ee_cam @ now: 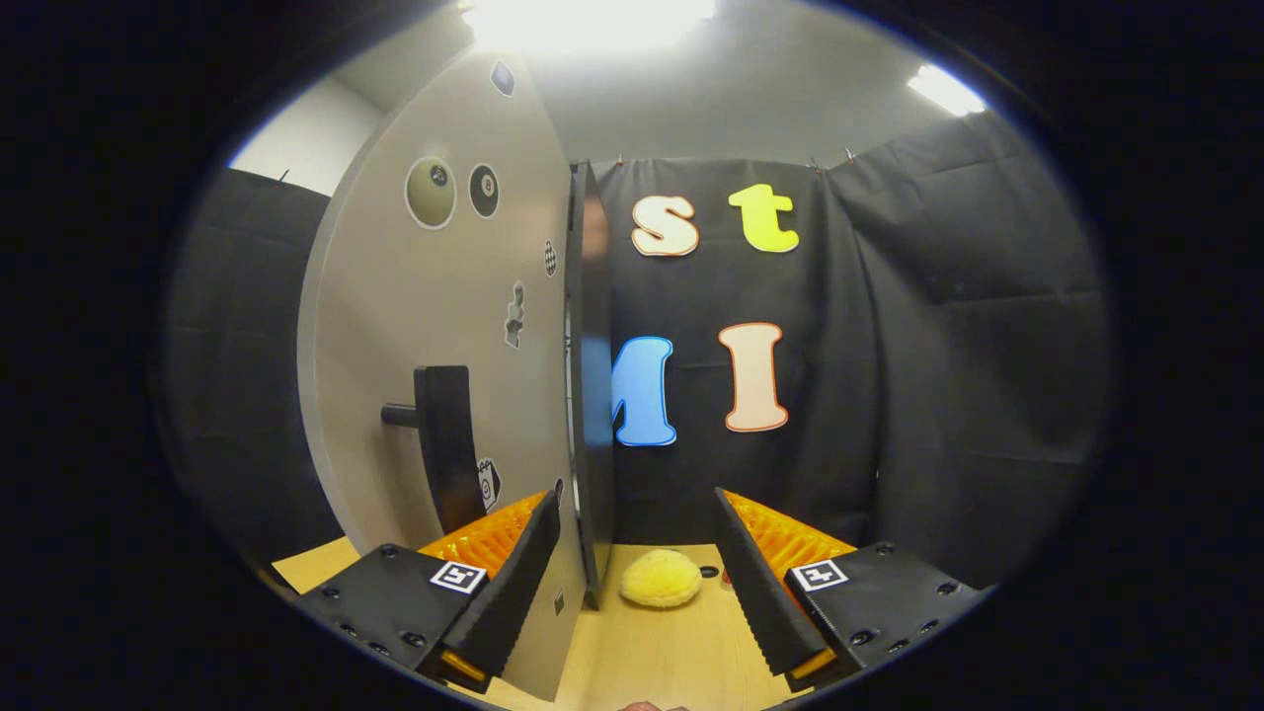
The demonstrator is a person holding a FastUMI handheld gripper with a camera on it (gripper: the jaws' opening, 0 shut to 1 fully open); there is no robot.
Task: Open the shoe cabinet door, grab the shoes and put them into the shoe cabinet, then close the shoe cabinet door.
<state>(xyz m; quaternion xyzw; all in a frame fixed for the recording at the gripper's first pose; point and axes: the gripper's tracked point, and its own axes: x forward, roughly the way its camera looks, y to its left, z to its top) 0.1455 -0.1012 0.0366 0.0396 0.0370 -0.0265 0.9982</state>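
Holding the gripper point(632, 553) with its fingers spread and gripping nothing, we face the cabinet door point(434, 326) edge-on at left. Its dark handle point(444, 444) lies left of the left finger. A yellow fluffy shoe point(660, 579) rests on the wooden floor point(652, 662), just beyond the fingers and between them.

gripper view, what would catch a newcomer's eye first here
The pale cabinet door, dotted with stickers, stands swung open just ahead, its dark handle beyond the left finger. A fluffy yellow shoe lies on the wooden floor between the open fingers of the hand-held gripper.
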